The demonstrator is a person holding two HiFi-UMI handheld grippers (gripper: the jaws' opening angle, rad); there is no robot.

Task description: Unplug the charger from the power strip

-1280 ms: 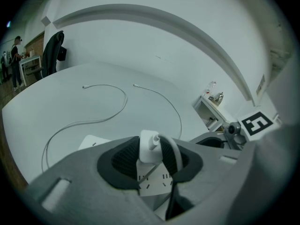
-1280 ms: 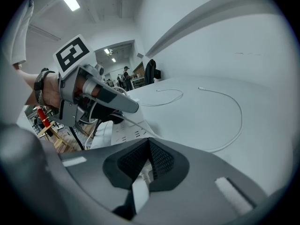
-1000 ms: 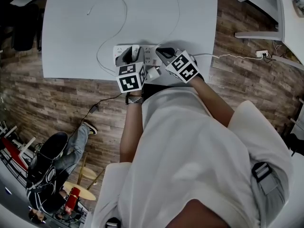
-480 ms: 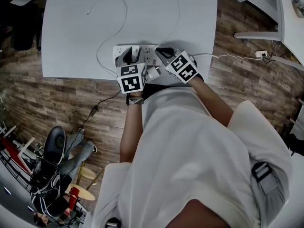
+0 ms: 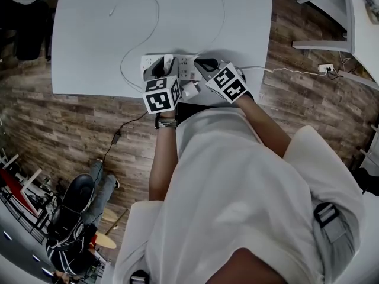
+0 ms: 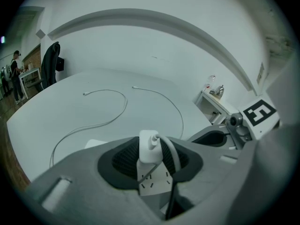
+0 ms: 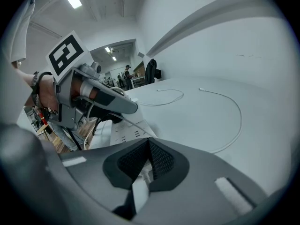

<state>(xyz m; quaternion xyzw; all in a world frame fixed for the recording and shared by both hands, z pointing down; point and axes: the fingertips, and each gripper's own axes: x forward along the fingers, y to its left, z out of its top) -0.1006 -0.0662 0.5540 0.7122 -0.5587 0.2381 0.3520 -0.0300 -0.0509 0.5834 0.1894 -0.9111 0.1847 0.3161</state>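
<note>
On the white table (image 5: 89, 52), near its front edge, lies a white power strip (image 5: 183, 67). A white charger (image 6: 149, 146) stands plugged into the power strip (image 6: 154, 184), its thin white cable (image 6: 123, 108) curling away across the table. My left gripper (image 6: 150, 156) is shut on the charger, one pad on each side of it. In the head view the left gripper (image 5: 161, 68) covers the charger. My right gripper (image 5: 202, 65) sits at the strip's right end. Its pads (image 7: 159, 158) meet at the tips, and a white piece of the strip's end (image 7: 139, 193) is wedged between them.
The strip's cord (image 5: 284, 70) runs right off the table to a floor socket (image 5: 325, 67). A small white block (image 5: 190, 90) lies at the table's front edge. White furniture (image 5: 349, 16) stands at the right. A black cable (image 5: 127, 126) hangs to the wooden floor, and a person (image 5: 77, 218) is at lower left.
Both grippers stay where they were, with the same hold. Only the person at lower left has shifted further down the floor.
</note>
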